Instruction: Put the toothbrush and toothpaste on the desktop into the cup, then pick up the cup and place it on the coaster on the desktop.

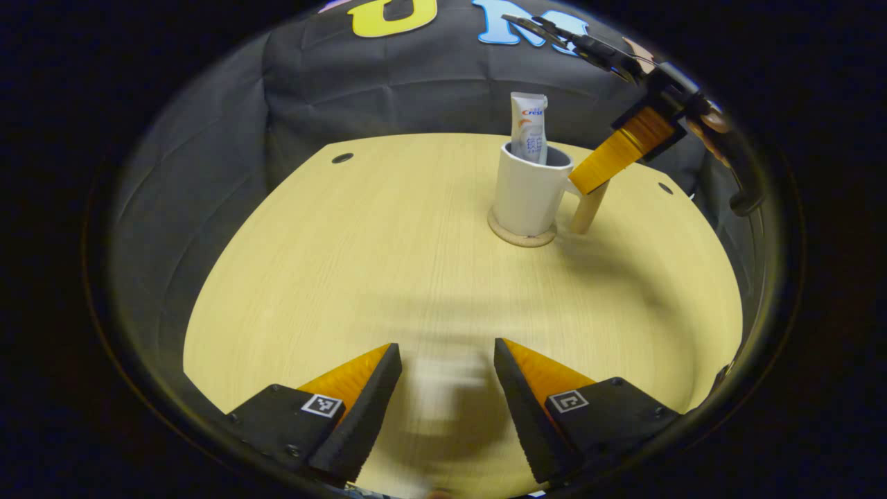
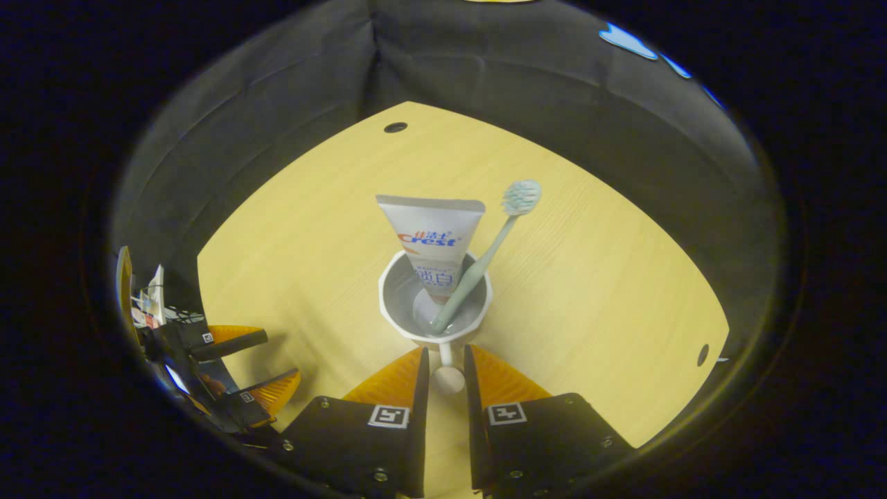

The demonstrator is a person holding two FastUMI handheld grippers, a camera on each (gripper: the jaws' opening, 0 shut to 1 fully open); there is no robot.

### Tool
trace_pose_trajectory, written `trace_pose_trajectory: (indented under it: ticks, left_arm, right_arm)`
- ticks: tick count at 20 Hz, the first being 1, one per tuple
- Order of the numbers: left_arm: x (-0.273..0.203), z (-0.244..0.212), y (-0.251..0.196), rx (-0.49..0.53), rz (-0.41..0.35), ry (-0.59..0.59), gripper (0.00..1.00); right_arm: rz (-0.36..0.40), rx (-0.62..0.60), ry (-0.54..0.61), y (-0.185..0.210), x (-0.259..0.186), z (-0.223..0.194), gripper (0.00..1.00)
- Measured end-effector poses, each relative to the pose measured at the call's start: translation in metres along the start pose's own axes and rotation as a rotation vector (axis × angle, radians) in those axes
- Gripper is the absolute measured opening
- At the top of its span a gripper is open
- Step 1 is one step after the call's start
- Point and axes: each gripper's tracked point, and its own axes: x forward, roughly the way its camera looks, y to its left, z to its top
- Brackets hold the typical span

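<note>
One white cup [image 1: 528, 195] stands on one round coaster [image 1: 521, 238] toward the far right of the wooden desktop [image 1: 388, 235], holding one toothpaste tube [image 2: 433, 247] and one toothbrush [image 2: 485, 255], both leaning upright inside it. The right gripper [image 2: 443, 378] has its two fingers closed around the cup's wooden handle [image 2: 448, 379]. The left gripper [image 1: 447, 388] hangs over the near desktop, fingers spread apart and holding nothing.

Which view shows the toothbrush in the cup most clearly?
The right gripper view: it looks down into the cup, so the whole toothbrush shows, leaning on the rim beside the toothpaste. The left gripper view sees the cup from the side, with the toothpaste rising out; I cannot make out the toothbrush there.
</note>
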Motion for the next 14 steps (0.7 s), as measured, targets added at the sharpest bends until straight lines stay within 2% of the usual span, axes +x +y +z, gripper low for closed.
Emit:
trace_pose_trajectory:
  ticks: [5, 10, 14]
  left_arm:
    - [-0.011, 0.05, -0.003, 0.048, -0.02, -0.092, 0.93]
    - [-0.035, 0.133, -0.019, 0.105, -0.042, -0.265, 0.92]
    - [-0.069, 0.183, -0.04, 0.131, -0.071, -0.394, 0.92]
  right_arm:
    - [-0.049, 0.126, -0.115, -0.003, -0.031, -0.01, 0.27]
    - [-0.146, 0.25, -0.282, -0.017, -0.078, -0.005, 0.26]
    - [-0.266, 0.289, -0.424, -0.034, -0.123, 0.004, 0.26]
